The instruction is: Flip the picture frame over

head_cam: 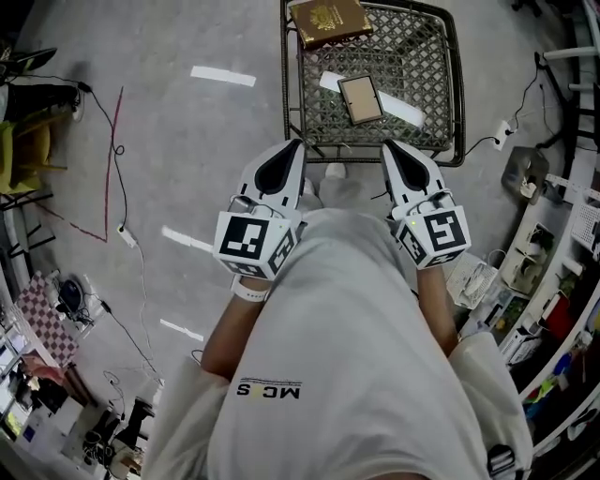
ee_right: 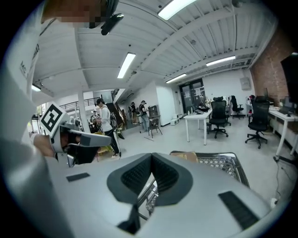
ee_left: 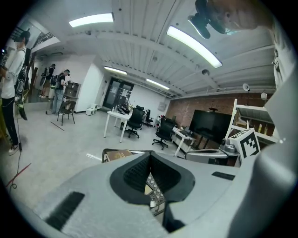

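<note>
Frame [head_cam: 361, 98] lies flat near the middle of the mesh table [head_cam: 427, 70], with a book [head_cam: 328, 19] at the far-left corner. Left gripper [head_cam: 296, 146] and right gripper [head_cam: 388, 147] hang close to the body at the near edge, both jaws closed on nothing. This looks like a ready pose, with the flip not yet begun.

Head view looks steeply down; gripper views look forward, sharing the mesh table [head_cam: 417, 56].

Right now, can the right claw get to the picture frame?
Probably yes: nothing lies between the right claw and the picture frame in the wire basket, but its jaws are shut.
</note>
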